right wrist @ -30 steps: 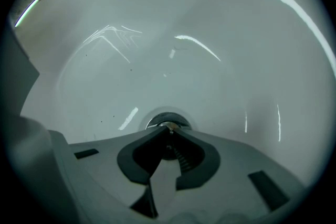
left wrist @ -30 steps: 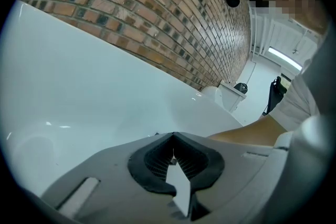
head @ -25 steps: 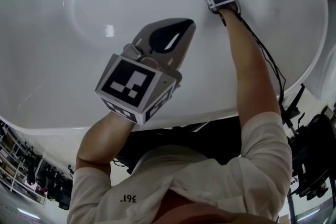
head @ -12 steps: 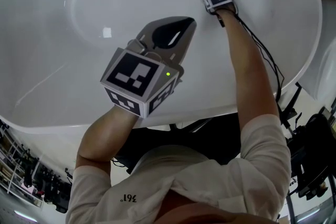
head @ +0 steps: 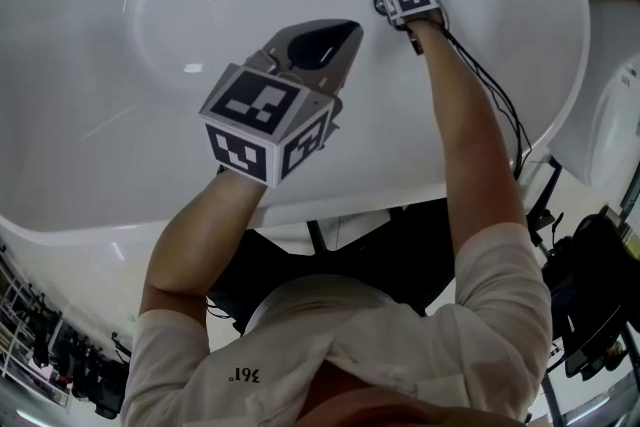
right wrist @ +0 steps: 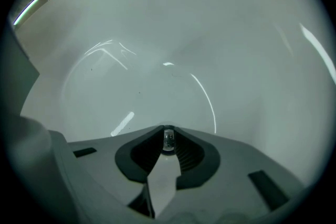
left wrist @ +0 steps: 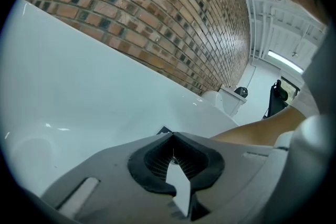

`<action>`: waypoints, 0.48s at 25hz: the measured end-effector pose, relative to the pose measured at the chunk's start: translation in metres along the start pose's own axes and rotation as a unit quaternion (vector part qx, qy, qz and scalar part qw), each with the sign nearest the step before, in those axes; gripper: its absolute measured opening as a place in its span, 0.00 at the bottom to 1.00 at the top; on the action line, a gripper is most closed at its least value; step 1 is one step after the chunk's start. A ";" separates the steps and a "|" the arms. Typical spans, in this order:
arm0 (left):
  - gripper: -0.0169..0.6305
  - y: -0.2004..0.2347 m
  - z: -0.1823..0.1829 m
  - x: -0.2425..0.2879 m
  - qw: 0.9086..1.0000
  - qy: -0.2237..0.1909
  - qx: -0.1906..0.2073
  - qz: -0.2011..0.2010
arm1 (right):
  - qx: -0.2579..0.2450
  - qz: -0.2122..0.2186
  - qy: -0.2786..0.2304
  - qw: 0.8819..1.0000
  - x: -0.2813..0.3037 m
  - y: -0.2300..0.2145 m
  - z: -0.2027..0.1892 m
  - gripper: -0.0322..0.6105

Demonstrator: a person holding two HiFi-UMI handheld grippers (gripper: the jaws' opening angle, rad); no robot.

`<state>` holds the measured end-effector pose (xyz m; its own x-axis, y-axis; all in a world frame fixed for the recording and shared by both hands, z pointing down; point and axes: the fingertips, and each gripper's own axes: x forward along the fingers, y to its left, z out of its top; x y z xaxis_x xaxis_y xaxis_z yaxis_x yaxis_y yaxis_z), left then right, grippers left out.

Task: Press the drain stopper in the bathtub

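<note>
Right gripper (right wrist: 167, 129) closed at drain stopper (right wrist: 168, 140); left gripper (head: 348, 30) closed, empty, inside bathtub (head: 572, 25) rim.

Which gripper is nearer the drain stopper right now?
Right. The right gripper has its shut jaws directly at the chrome drain stopper, which shows just behind their tips. The left gripper is held higher, off to the stopper's left, jaws shut.

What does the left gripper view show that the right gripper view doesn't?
Only the left: a brick wall and a forearm. Only the right: the tub floor and a small shiny thing at the right claw tips, perhaps the stopper. Both: white tub and closed grey jaws; the left claw is shut too.
</note>
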<state>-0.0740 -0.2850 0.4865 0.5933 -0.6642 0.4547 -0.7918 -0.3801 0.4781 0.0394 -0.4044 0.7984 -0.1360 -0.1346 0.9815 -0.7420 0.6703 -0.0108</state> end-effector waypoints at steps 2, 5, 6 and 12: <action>0.03 0.006 0.000 0.000 1.000 -0.004 0.000 0.001 | -0.002 -0.009 -0.009 1.000 -0.009 -0.002 0.006 0.16; 0.03 0.012 -0.001 -0.001 1.000 -0.004 0.000 0.005 | -0.001 -0.020 -0.018 1.000 -0.022 0.000 0.013 0.16; 0.03 0.013 -0.001 -0.002 1.000 -0.004 0.002 0.006 | -0.003 -0.022 -0.025 0.999 -0.027 0.001 0.015 0.16; 0.03 0.024 0.001 0.000 0.999 -0.013 0.021 0.022 | -0.003 -0.033 -0.064 0.997 -0.072 -0.003 0.031 0.16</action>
<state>-0.0935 -0.2949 0.4970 0.5534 -0.6981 0.4543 -0.8233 -0.3758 0.4254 0.0313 -0.4195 0.7223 -0.1691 -0.2706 0.9477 -0.7484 0.6609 0.0552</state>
